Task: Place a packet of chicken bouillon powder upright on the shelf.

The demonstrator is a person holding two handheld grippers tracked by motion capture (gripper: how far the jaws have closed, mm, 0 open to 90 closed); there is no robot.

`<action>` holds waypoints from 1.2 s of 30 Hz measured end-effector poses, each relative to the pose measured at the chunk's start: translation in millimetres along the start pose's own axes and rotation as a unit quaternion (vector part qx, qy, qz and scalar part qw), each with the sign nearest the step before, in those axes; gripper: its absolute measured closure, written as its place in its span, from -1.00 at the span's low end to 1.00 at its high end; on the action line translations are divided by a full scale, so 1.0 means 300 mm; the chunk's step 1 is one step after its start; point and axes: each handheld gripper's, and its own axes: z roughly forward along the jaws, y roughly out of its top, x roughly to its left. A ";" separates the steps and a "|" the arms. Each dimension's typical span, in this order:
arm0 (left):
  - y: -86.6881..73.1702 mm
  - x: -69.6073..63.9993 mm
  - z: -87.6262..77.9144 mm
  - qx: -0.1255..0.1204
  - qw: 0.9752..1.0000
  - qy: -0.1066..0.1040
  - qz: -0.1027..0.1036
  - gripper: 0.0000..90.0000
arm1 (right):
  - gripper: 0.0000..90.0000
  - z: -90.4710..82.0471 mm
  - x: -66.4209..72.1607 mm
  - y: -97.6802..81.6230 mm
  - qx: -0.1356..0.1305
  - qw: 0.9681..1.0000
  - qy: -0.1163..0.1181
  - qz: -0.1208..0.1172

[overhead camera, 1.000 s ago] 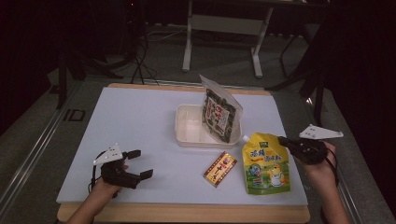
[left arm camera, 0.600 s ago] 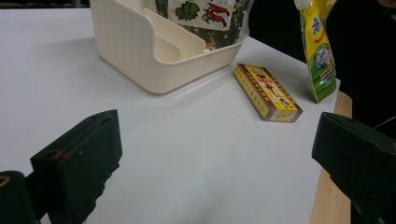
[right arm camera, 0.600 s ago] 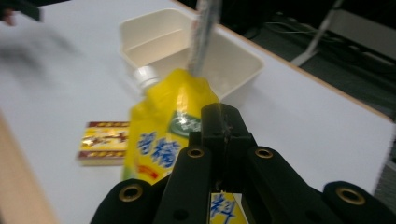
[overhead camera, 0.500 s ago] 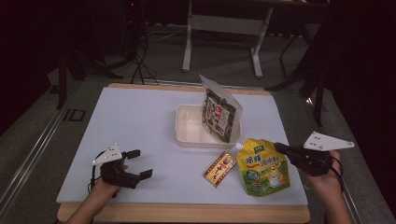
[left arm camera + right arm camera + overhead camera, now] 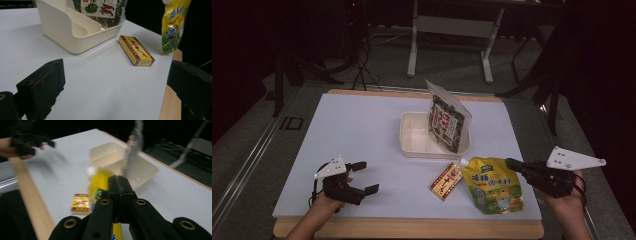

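My right gripper (image 5: 513,164) clenches the yellow pouch (image 5: 495,186); a small box (image 5: 447,180) lies at its nine o'clock, a bin (image 5: 412,136) at eleven; my left gripper (image 5: 364,176) gapes empty.

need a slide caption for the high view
Right tool shut on the yellow spouted pouch, lifting its edge beside the small red-and-yellow box.

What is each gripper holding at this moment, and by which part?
Right gripper pinches the yellow pouch by its side edge near the top; left gripper is open and holds nothing.

The yellow spouted pouch (image 5: 495,185), pinched at its right edge, hangs lifted beside the small box (image 5: 447,180).
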 end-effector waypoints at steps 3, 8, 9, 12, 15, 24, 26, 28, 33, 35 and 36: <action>0.000 -0.002 0.001 0.000 1.000 -0.004 0.005 -0.96 | 1.00 0.004 0.020 0.023 0.000 1.000 0.010 -0.014; 0.010 -0.011 -0.004 -0.011 1.000 -0.010 0.008 -0.96 | 1.00 0.010 0.027 0.056 -0.023 0.999 0.029 -0.010; 0.012 -0.015 -0.004 -0.014 1.000 -0.013 0.010 -0.96 | 1.00 0.011 0.027 0.065 -0.031 0.999 0.036 -0.007; 0.024 -0.028 0.002 -0.018 1.000 -0.021 0.009 -0.96 | 1.00 0.020 0.035 0.089 -0.035 0.998 0.042 -0.012; 0.045 -0.046 0.016 -0.011 0.999 -0.038 -0.005 -0.95 | 1.00 0.036 0.046 0.117 -0.035 0.998 0.043 -0.019; 0.115 -0.144 0.096 0.002 0.995 -0.095 0.024 -0.67 | 1.00 0.087 0.107 0.211 -0.045 0.995 0.078 -0.043; 0.128 -0.156 0.116 0.003 0.994 -0.106 0.032 -0.65 | 1.00 0.099 0.122 0.228 -0.046 0.994 0.090 -0.047; 0.144 -0.166 0.134 -0.002 0.993 -0.111 0.036 -0.49 | 1.00 0.112 0.137 0.243 -0.044 0.993 0.096 -0.054; 0.190 -0.167 0.171 -0.013 0.991 -0.127 0.031 -0.32 | 1.00 0.148 0.162 0.262 -0.039 0.991 0.117 -0.059; 0.208 -0.170 0.184 -0.014 0.992 -0.125 0.032 -0.30 | 1.00 0.164 0.173 0.267 -0.034 0.990 0.121 -0.065; 0.217 -0.173 0.190 -0.013 0.992 -0.123 0.032 -0.31 | 1.00 0.173 0.178 0.271 -0.033 0.989 0.125 -0.066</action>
